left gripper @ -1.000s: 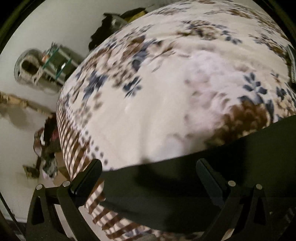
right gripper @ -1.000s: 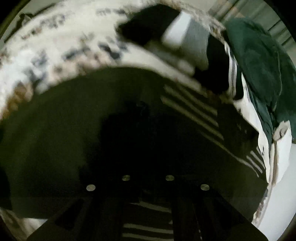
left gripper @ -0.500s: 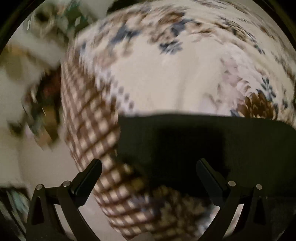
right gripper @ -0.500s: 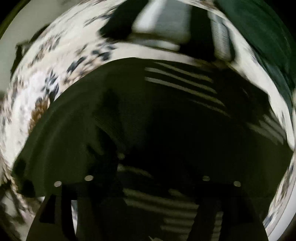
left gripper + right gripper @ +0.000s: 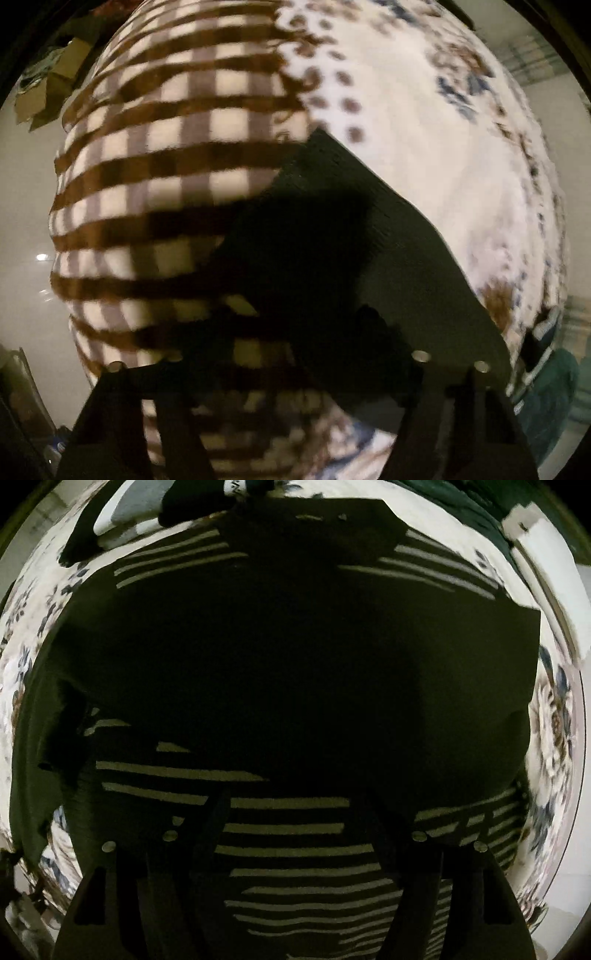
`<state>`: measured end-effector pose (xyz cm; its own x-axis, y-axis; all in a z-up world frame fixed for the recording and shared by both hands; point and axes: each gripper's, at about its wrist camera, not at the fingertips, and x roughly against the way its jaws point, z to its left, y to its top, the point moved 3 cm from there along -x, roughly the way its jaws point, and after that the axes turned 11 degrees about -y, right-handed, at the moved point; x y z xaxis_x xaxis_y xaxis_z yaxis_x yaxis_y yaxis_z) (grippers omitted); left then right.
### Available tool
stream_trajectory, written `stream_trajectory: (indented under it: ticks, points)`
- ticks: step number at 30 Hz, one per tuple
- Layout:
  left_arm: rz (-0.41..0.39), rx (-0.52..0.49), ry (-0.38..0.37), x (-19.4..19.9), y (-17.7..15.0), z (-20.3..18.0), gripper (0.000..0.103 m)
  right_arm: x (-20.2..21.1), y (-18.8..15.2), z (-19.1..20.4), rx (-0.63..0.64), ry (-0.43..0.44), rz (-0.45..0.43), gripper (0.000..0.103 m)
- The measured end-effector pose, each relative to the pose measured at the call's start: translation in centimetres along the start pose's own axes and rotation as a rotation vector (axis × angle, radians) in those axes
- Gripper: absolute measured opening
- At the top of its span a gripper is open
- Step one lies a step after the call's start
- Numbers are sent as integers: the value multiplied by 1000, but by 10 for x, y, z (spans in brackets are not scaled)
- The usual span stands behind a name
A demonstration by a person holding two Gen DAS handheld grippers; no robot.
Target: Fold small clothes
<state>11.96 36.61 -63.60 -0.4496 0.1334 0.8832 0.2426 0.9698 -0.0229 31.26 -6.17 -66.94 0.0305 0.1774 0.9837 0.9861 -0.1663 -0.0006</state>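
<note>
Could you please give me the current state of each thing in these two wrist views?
Black striped garment: spread on the blanket, partly folded over itself.
Patterned blanket: laid out under the garment.
Left gripper: open, over the garment's corner.
Right gripper: open, above the stripes.
Green cloth: bunched beyond the garment.

Garment (image 5: 295, 657) lies flat on the blanket (image 5: 554, 716), filling centre frame in the right wrist view. More clothes (image 5: 125, 513) behind it, upper left. Left wrist view: garment corner (image 5: 369, 258) at centre-right, on the blanket (image 5: 166, 147); boxes (image 5: 48, 88) upper left, beyond the blanket's edge.
</note>
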Motion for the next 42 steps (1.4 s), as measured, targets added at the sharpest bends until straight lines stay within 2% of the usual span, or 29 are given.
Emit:
stream_trajectory:
  ticks: [2,4,5,6,9,13,17,20,24,27,28,33,35,37,39,41,42]
  points:
    - [-34,-18,35,2,3,-5,47,0,-6,-3,-15,10,26,74]
    - [-64,-59,64,7,4,-13,15,1,-14,-5,-37,20,58,74]
    - [-81,-82,67,12,4,-17,7,2,-18,-6,-44,29,65,74]
    - [-98,-103,68,17,5,-21,4,3,-23,-6,-45,37,71,74]
    - [-143,-188,90,32,5,-41,2,6,-33,-5,-31,51,76,74]
    - [-240,-422,126,60,-8,-101,2,7,-45,-18,-45,80,80,74]
    - [-297,-652,90,85,-44,-171,2,4,-53,-50,-110,98,91,74]
    - [-298,-823,23,88,-83,-238,2,1,-60,-85,-187,114,103,74]
    - [-224,-1026,-90,66,-165,-319,2,6,-68,-126,-267,132,109,74]
    - [-108,-1154,-192,42,-253,-369,2,11,-69,-164,-308,133,89,74]
    - [-47,-1195,-235,32,-291,-386,2,12,-70,-177,-320,128,80,74]
    - [169,-1305,-376,11,-442,-424,3,11,-77,-275,-427,114,54,74]
    - [234,-1320,-404,7,-485,-429,3,8,-86,-316,-467,101,63,74]
    - [296,-1327,-422,2,-519,-429,6,-7,-90,-338,-492,86,80,74]
    - [351,-1320,-441,0,-537,-425,6,-10,-101,-362,-512,74,94,74]
    - [356,-1325,-412,-6,-533,-422,6,-15,-125,-388,-531,62,95,74]
    - [332,-1339,-386,-7,-526,-420,7,-12,-138,-408,-550,62,90,74]
